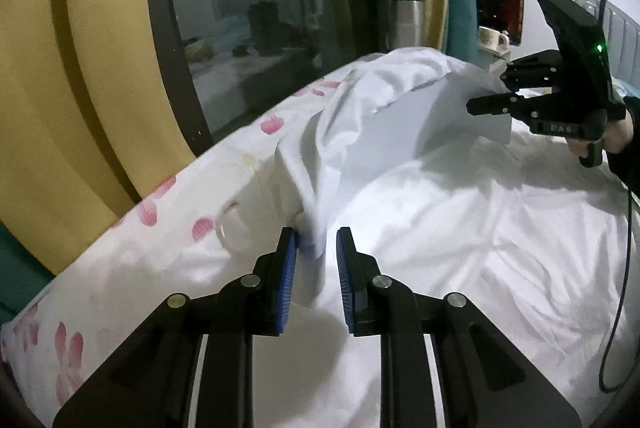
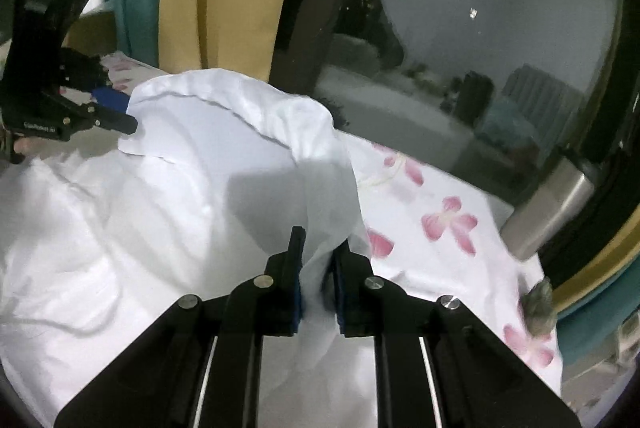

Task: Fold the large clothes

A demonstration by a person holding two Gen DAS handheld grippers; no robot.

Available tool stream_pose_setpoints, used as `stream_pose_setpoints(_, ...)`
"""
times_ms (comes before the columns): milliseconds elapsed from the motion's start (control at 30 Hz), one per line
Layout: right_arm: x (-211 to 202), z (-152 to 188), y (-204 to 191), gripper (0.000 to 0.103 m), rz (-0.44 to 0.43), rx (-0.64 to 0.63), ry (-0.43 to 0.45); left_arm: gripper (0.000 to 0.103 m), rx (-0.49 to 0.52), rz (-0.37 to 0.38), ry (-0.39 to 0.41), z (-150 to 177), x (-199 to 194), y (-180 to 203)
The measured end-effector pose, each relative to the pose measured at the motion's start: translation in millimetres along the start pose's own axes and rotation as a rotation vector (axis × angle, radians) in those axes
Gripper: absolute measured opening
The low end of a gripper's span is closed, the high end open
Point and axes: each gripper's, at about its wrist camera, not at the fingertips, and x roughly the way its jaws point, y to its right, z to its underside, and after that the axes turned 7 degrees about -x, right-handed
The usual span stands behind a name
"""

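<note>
My left claw (image 1: 316, 248) pinches a bunched edge of the white garment (image 1: 400, 132), its blue pads (image 1: 289, 280) pressing a thin fold between them. My right claw (image 2: 318, 260) grips another edge of the same cloth, jaws pressed onto it (the fabric runs right down between the fingers). Between the two claws the garment hangs lifted in a sagging span, its lower part spread over the bed (image 2: 440, 220) with the pink-flowered sheet. Beyond stand yellow curtains (image 1: 80, 68) and a dark window (image 2: 460, 48).
</note>
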Motion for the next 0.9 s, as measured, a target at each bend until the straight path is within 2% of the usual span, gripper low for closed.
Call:
stream_pose_setpoints(133, -9.4, 14.1, -13.1, 0.012, -0.022, -0.005, -0.029, 0.021, -0.005, 0.024, -0.011, 15.9, -12.2, 6.8)
stream_pose_setpoints(300, -21.3, 32.4, -35.0, 0.014, 0.034, -0.066, -0.086, 0.024, -0.022, 0.074, -0.038, 39.8, -25.2, 7.7)
stream_pose_setpoints(367, -26.3, 38.0, -39.0, 0.029, 0.012, -0.059, -0.100, 0.026, -0.035, 0.089, -0.052, 46.9, -31.8, 5.8)
stream_pose_setpoints(467, -35.6, 46.7, -50.2, 0.044, -0.025, -0.054, -0.121, 0.028, -0.051, 0.102, -0.065, 54.8, -43.1, 4.7)
stream_pose_setpoints(533, -43.5, 50.8, -57.3, 0.045, -0.032, -0.054, -0.126, 0.028, -0.053, 0.116, -0.061, 58.3, -53.8, 6.4)
stream_pose_setpoints(700, -68.5, 45.5, -62.1, 0.046, -0.070, 0.020, -0.090, 0.029, -0.050, 0.142, -0.031, 56.4, -76.6, 10.7)
stream_pose_setpoints(767, -75.9, 37.8, -58.0, 0.046, -0.131, 0.097, -0.048, 0.029, -0.060, 0.156, -0.005, 51.6, -83.2, 11.7)
stream_pose_setpoints(833, -72.2, 24.1, -54.9, 0.046, -0.188, 0.180, -0.025, 0.029, -0.082, 0.170, 0.027, 45.6, -85.7, 11.2)
stream_pose_setpoints(900, -64.7, 7.9, -59.9, 0.046, -0.194, 0.183, -0.007, 0.029, -0.124, 0.192, 0.059, 38.1, -85.0, 8.8)
